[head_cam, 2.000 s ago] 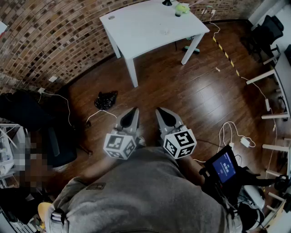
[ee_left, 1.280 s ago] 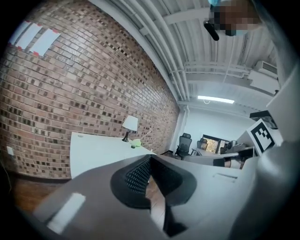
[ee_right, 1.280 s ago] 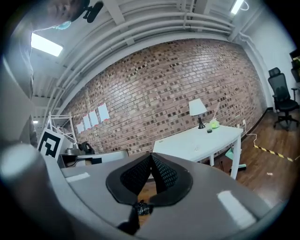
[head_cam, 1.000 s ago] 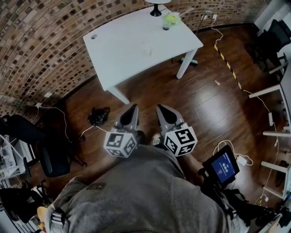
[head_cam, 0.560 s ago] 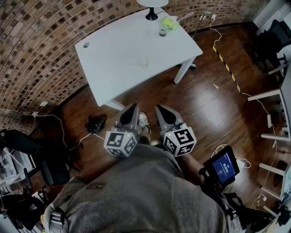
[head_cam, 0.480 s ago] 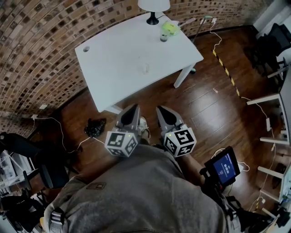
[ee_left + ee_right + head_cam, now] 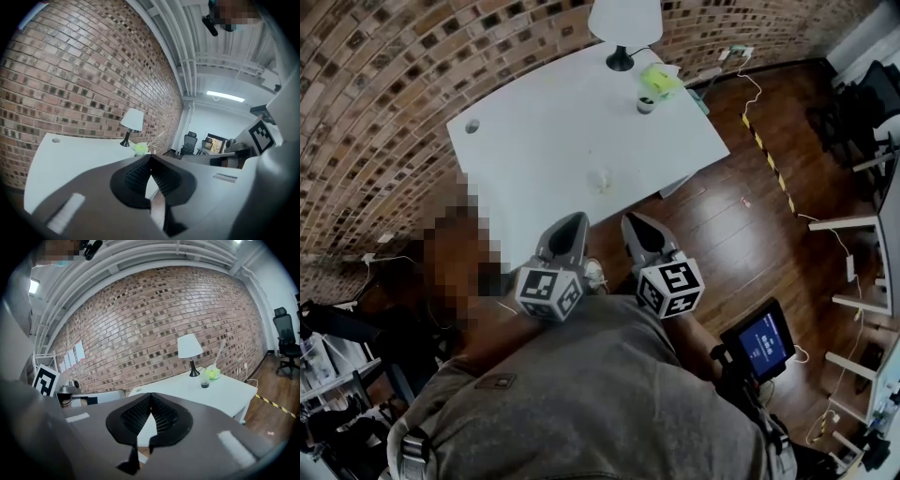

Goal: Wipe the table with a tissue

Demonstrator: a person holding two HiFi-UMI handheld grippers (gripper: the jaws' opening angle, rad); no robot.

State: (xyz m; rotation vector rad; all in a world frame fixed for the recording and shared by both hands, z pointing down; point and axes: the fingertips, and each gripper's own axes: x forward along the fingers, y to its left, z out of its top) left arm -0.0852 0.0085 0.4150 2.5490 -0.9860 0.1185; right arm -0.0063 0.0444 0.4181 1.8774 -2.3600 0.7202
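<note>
both grippers are held side by side close against the person's chest, marker cubes nearest the body, and are pointed toward 12 o'clock at the table (image 7: 534, 141). the left gripper (image 7: 572, 221) is found with its jaws fully closed, the ribbed pads meeting, and nothing is held between them. the right gripper (image 7: 635, 223) is likewise closed tight and empty. neither is in contact with the table.

the tissue (image 7: 602, 180), a small pale crumpled piece, is noted on the white top at 12 o'clock of the grippers, near the front edge. it is shown by the head view only and cannot be made out in either gripper view. a lamp (image 7: 623, 21), a cup (image 7: 646, 103) and a yellow-green packet (image 7: 660, 79) are grouped at the far corner, at 1 o'clock. the lit screen (image 7: 759, 341) at 4 o'clock and the wood floor (image 7: 741, 216) are recorded from the head alone. the ceiling pipes (image 7: 187, 56) and a strip light (image 7: 225, 96) are given by the gripper views alone.
</note>
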